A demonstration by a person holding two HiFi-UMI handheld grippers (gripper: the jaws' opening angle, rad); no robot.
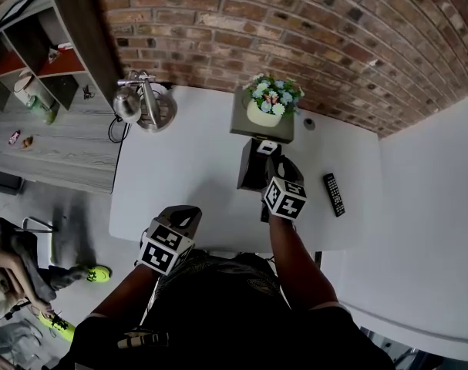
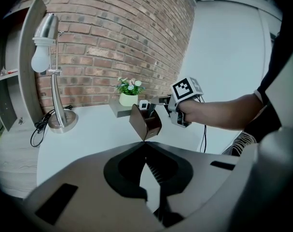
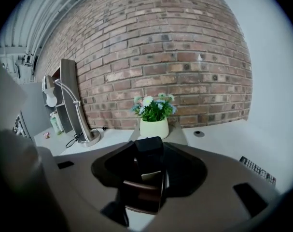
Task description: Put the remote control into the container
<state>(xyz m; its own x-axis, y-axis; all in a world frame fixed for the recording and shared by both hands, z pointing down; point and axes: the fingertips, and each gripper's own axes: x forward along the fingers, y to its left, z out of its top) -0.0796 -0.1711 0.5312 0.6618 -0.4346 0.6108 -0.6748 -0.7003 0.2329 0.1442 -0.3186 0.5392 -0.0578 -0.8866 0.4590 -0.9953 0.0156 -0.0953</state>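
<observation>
Lamp (image 1: pixel 141 102) at far left of counter (image 1: pixel 187 160), well clear of the work. Left gripper (image 2: pixel 145 144) near the front edge, well apart from the container, fingers clenched together on nothing; judged idle, best kept parked there or brought alongside to steady the box against tipping. Container (image 1: pixel 251 169), a brown open-topped box, at mid-counter just in front of the flower pot (image 1: pixel 264 112) on its grey block, with a pale item already standing in the far end. Remote control (image 3: pixel 148 151), dark and upright, grasped between the fingers of right gripper (image 2: pixel 160 100), lower end at or just inside the container's mouth; exact depth not readable. Step in hand judged as the lowering. Recommended: descend straight and slow, aligned with the free gap beside the pale item and clear of the near wall; avoid side pressure, given a light box likely to slide or topple. Hold the grasp until bottomed out or leaning securely on a wall, then release and withdraw straight up without snagging the rim. Second remote (image 1: pixel 335 194) flat on the counter at right, well apart from the container, untouched; not to be disturbed during withdrawal.
</observation>
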